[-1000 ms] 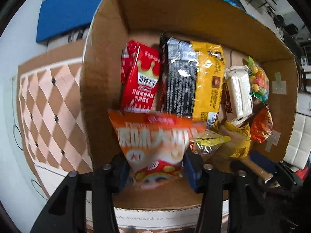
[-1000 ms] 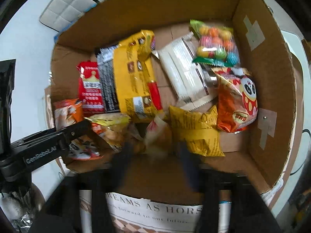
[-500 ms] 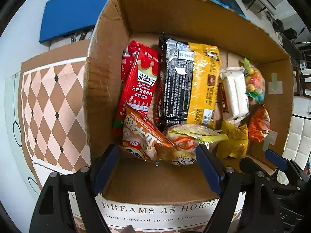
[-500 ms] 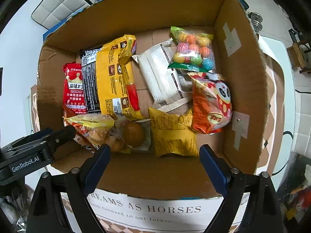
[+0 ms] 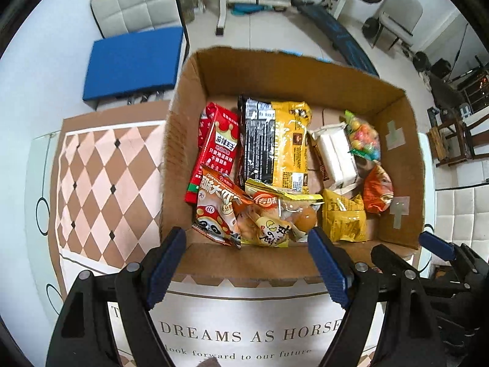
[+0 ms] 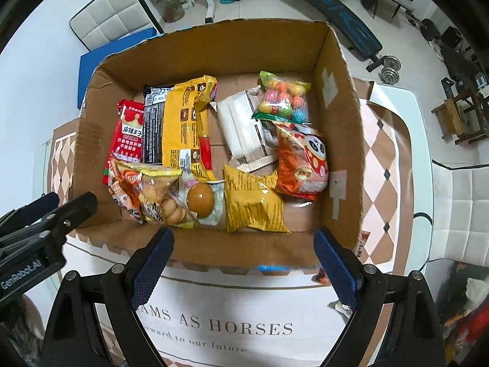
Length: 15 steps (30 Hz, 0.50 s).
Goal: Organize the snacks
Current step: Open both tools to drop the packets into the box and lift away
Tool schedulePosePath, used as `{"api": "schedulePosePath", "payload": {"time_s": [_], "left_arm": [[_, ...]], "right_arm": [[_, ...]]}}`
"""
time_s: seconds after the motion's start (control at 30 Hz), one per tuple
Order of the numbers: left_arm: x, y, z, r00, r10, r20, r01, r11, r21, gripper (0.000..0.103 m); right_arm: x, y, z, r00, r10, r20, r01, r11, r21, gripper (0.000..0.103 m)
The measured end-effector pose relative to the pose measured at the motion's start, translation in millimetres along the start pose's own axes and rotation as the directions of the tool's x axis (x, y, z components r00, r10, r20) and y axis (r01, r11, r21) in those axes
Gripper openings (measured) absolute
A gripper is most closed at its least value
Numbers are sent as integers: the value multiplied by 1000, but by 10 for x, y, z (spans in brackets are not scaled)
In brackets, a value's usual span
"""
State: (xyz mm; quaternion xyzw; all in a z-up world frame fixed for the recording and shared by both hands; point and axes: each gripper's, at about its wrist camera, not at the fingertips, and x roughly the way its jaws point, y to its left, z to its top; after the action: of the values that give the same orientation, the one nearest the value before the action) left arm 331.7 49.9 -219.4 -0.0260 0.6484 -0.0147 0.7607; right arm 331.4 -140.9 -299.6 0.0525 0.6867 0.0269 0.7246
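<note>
On a diamond-patterned brown tablecloth, snack packets are held by an open brown cardboard box; the left gripper and right gripper are spread wide, empty.

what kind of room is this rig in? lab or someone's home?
Likely a home room doubling as a gym: a weight bench and dumbbells on tiled floor, padded chairs, and a patterned tablecloth under the snack box.

White packet partly covered by candy bag and panda pouch; tablecloth lettering cut by the cardboard box (first word unreadable); small print on red packet illegible.
</note>
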Motion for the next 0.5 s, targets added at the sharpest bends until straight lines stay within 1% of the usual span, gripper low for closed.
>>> {"api": "schedulePosePath", "payload": {"time_s": [0.07,0.23,0.4,0.5], "left_arm": [[-112,6,-44,999,-8,42,8,1000,-1,81],[-376,-70,-200,993,-6,116,4,1000,20,81],[-654,-116,-399,983,-24,179,18,999,35,81],[-809,-125,-517,975,-38,221,28,998,50,81]], "right_arm": [[-63,-2,-80,1000,-5,23,5,1000,-3,95],[-291,-41,-236,996,-12,90,11,1000,10,95],[-601,-69,-460,989,-6,150,3,1000,21,95],[-740,-89,-607,985,6,175,-11,999,30,95]]}}
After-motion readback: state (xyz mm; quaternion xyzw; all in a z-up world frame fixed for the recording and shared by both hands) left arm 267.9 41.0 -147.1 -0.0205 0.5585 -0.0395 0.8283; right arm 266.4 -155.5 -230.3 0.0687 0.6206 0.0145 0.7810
